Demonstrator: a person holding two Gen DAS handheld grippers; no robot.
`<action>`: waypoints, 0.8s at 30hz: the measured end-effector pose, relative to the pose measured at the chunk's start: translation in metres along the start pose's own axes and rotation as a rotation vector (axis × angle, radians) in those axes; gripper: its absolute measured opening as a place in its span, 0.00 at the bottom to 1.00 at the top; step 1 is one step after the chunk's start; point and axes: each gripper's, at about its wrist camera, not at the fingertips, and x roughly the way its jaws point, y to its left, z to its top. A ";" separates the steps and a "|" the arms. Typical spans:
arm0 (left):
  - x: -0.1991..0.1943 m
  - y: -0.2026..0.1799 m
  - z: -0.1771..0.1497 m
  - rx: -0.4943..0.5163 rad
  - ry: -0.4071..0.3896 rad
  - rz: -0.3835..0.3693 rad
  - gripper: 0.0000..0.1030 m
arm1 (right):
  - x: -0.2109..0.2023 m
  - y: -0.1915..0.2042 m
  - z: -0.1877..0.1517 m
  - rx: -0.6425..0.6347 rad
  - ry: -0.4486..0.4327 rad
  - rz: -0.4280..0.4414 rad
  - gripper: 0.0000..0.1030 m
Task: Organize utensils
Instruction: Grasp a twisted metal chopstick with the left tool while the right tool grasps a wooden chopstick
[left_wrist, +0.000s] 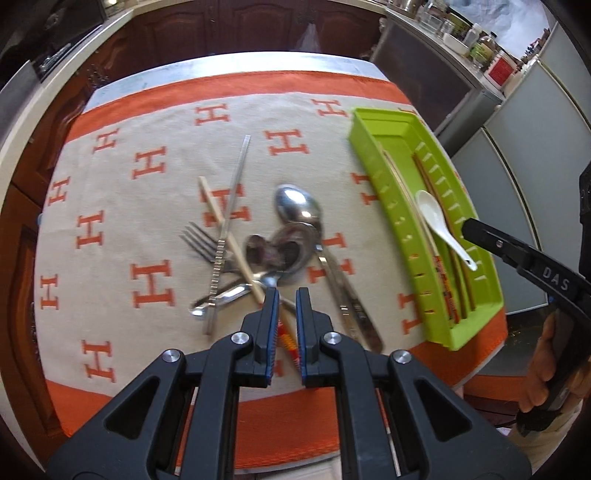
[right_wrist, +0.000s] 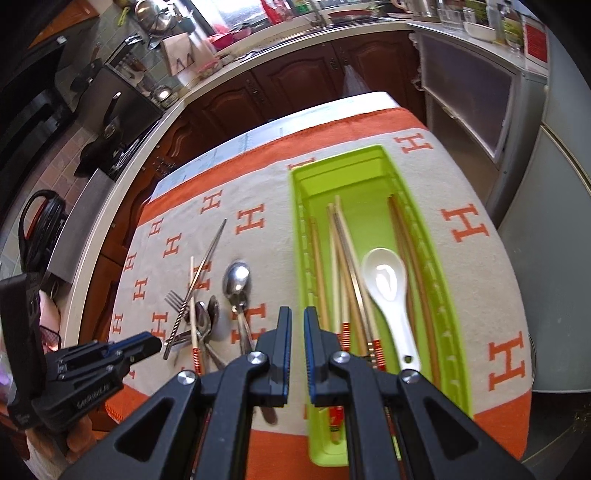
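Roughly halfway: nearest, the left gripper (left_wrist: 287, 295) hangs narrowly parted and empty over a wooden chopstick (left_wrist: 231, 236), and the right gripper (right_wrist: 297, 314) is likewise narrow and empty by the tray. Beyond lie a shiny metal fork (left_wrist: 201, 242), spoons (left_wrist: 299, 210) and a ridged steel chopstick (left_wrist: 229, 221) heaped on the woven cloth (left_wrist: 147, 206), unsorted. Farther right, the green plastic tray (right_wrist: 306, 236) already holds several chopsticks (right_wrist: 343, 258) and a glossy white soup spoon (right_wrist: 388, 288).
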 end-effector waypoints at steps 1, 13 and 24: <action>0.000 0.010 0.000 -0.004 0.002 0.008 0.05 | 0.002 0.005 -0.001 -0.010 0.005 0.005 0.06; 0.035 0.062 0.006 -0.068 0.057 -0.074 0.05 | 0.037 0.066 -0.016 -0.155 0.102 0.071 0.06; 0.074 0.068 0.018 -0.078 0.113 -0.083 0.05 | 0.057 0.076 -0.023 -0.175 0.157 0.067 0.06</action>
